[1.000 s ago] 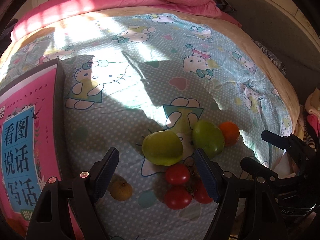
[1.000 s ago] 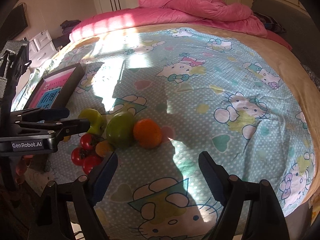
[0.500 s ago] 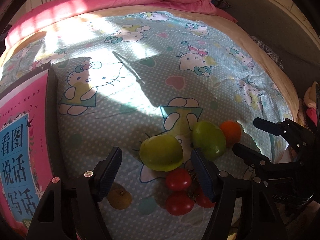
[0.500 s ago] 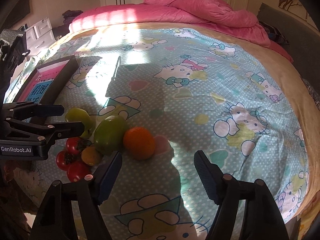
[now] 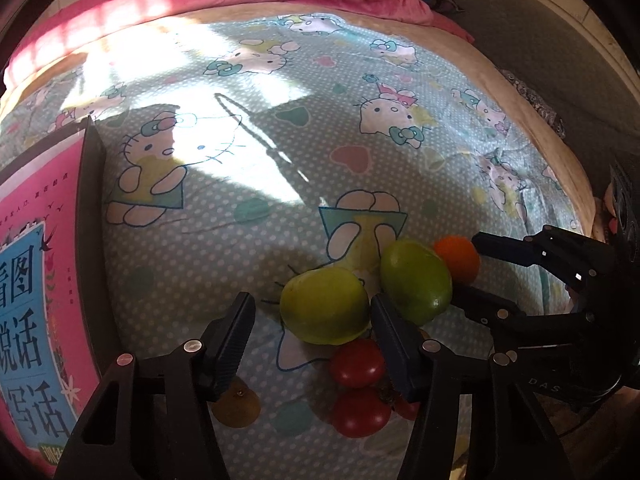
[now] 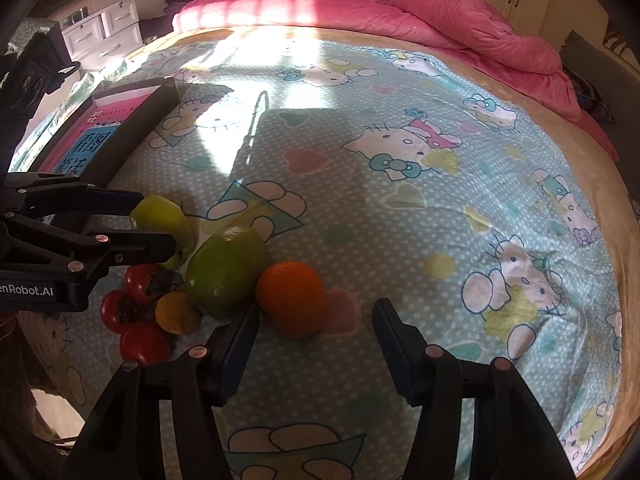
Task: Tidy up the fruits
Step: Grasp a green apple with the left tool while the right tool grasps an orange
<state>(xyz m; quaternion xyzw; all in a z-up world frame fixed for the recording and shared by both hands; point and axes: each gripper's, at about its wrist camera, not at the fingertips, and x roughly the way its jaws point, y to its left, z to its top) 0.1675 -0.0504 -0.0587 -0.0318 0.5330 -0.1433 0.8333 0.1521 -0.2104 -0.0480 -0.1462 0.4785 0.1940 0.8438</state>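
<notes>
Risk first, left to right. Left gripper (image 5: 310,328) is closing around the yellow-green fruit (image 5: 324,306); its right pad looks to touch the fruit, its left pad is still clear, so no grip yet. That right finger sits wedged against the darker green fruit (image 5: 416,282), so it may shove that one into the tomatoes (image 5: 356,360). Right gripper (image 6: 316,340) is closing on the orange (image 6: 291,298), pads not yet pressing; a round fruit on soft bedding could roll away. Grippers are near each other, so a clash is possible. Surface: cartoon-cat bedsheet (image 6: 400,220), sunlit far side. Tray holding a pink book (image 5: 36,300) far left, pink duvet (image 6: 440,20) at far end, white drawers (image 6: 104,28) beyond.
</notes>
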